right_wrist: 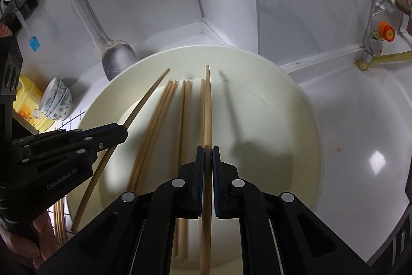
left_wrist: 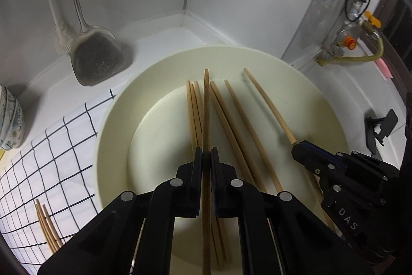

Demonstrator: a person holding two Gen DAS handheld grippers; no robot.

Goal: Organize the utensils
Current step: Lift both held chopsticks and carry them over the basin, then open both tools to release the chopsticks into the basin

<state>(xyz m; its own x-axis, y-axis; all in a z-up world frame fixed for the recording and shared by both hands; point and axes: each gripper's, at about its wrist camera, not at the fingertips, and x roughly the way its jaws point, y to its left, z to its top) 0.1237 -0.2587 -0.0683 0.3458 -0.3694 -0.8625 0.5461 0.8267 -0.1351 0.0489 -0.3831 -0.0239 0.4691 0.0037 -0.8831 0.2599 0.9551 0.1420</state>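
While both grippers sit over the plate [left_wrist: 257, 61], each is clamped on one chopstick. Left gripper [left_wrist: 206, 159]: pads closed on a chopstick [left_wrist: 206, 105] running straight ahead along the fingers, tip out over the far side of the plate, rear end passing back under the camera. Right gripper [right_wrist: 208, 157]: same thing, pads shut on a chopstick [right_wrist: 208, 105] also lined up with its fingers, tip toward the far rim. From the left view the right gripper [left_wrist: 300, 147] shows at the right edge of the plate with its stick [left_wrist: 267, 105] angling away up-left; from the right view the left gripper [right_wrist: 123, 130] is at left, its stick [right_wrist: 148, 97] angling up-right. So the two held sticks are well apart and roughly converging at the far ends, not parallel. Loose chopsticks [left_wrist: 229, 120] lie in the plate between the two grippers, long axes roughly front-to-back, fanned slightly. A few more chopsticks [left_wrist: 47, 228] lie on a checked cloth [left_wrist: 56, 146] left of the plate, nearer the left hand. Judgement: those on the cloth look like the sorted pile, so the left stick has the shorter trip; whether either held stick has cleared the plate I can't tell. Spatula [left_wrist: 96, 58] and bowls [left_wrist: 10, 117] beyond, untouched.
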